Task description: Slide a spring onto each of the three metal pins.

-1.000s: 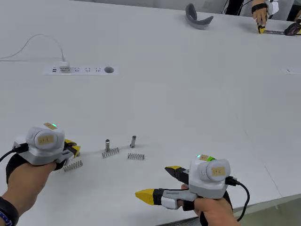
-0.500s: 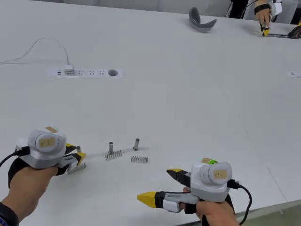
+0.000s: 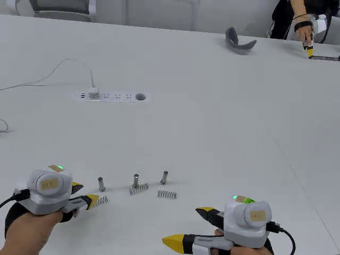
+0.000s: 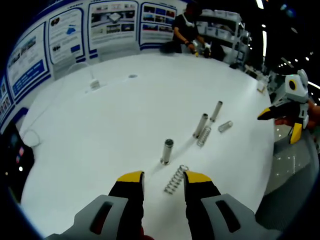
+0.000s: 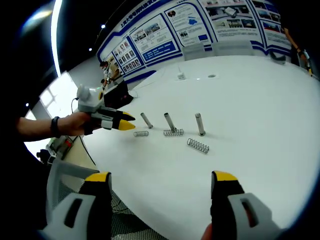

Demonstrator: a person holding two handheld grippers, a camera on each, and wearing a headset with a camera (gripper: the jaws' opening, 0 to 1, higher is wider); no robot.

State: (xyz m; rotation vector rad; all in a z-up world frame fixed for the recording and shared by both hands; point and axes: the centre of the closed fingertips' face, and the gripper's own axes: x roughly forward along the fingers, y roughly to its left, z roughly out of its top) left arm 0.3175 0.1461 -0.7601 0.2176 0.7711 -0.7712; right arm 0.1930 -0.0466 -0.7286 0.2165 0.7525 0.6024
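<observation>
Three short metal pins stand upright in a row on the white table: left pin (image 3: 101,184), middle pin (image 3: 136,180), right pin (image 3: 164,177). A loose spring lies by each: left spring (image 3: 101,200), middle spring (image 3: 138,188) against its pin's foot, right spring (image 3: 167,194). My left gripper (image 3: 86,193) is open just left of the left spring. In the left gripper view that spring (image 4: 175,179) lies on the table between the tips of my left gripper (image 4: 164,178), with the left pin (image 4: 167,151) just beyond. My right gripper (image 3: 188,227) is wide open near the table's front, empty, short of the right spring (image 5: 198,145).
A white power strip (image 3: 111,96) with a plugged cable lies at mid-left. A grey curved object (image 3: 239,43) rests at the far side. Another person's hand with a gripper (image 3: 308,32) works at the far right corner. The table's front edge runs close behind my grippers.
The head camera has tilted up. My left gripper has drawn back to the left, so the left pin it half covered now stands free. The right gripper holds its place.
</observation>
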